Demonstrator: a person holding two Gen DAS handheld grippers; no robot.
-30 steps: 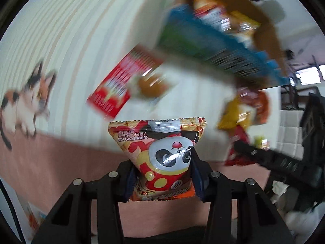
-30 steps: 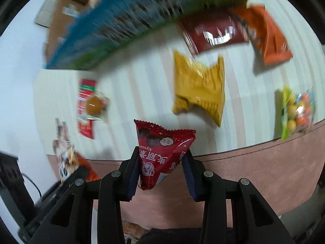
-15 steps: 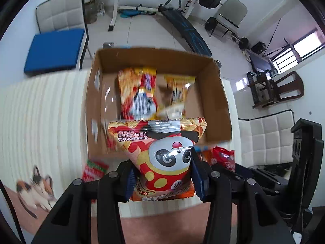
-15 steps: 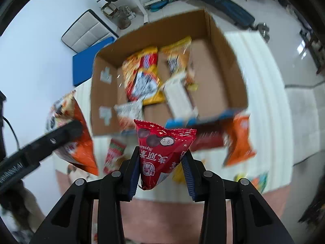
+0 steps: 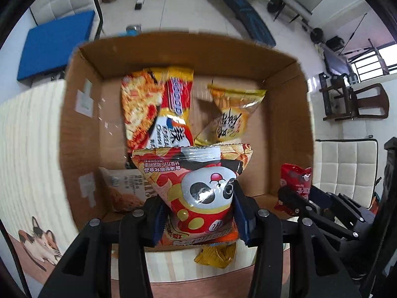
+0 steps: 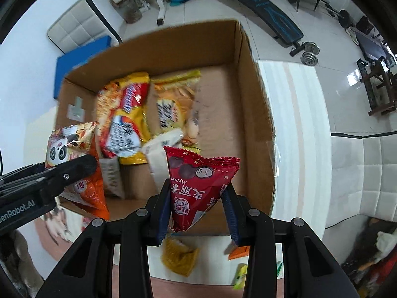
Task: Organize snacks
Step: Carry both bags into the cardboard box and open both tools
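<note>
Snacks fill both tools above an open cardboard box (image 5: 82, 114) that sits on a striped worktop (image 5: 29, 129). Left tool (image 5: 198, 213) is clamped on a panda-print snack bag (image 5: 198, 181), held upright between its blue-padded fingers over the near edge of the box. Right tool (image 6: 197, 208) grips a red triangular chocolate packet (image 6: 198, 181), its narrow end pinched between the pads and its wide sealed edge pointing up, over the box's near right part. Inside the box lie a large yellow-and-red chip bag (image 6: 124, 121), a smaller orange-yellow packet (image 6: 171, 109) beside it, and a white packet (image 6: 161, 154) nearer the front; a pale bag with a brown snack picture (image 5: 124, 188) lies at the near left corner. On the worktop in front of the box lies a crumpled yellow packet (image 6: 178, 258), with an orange one (image 6: 238, 250) just to its right.
</note>
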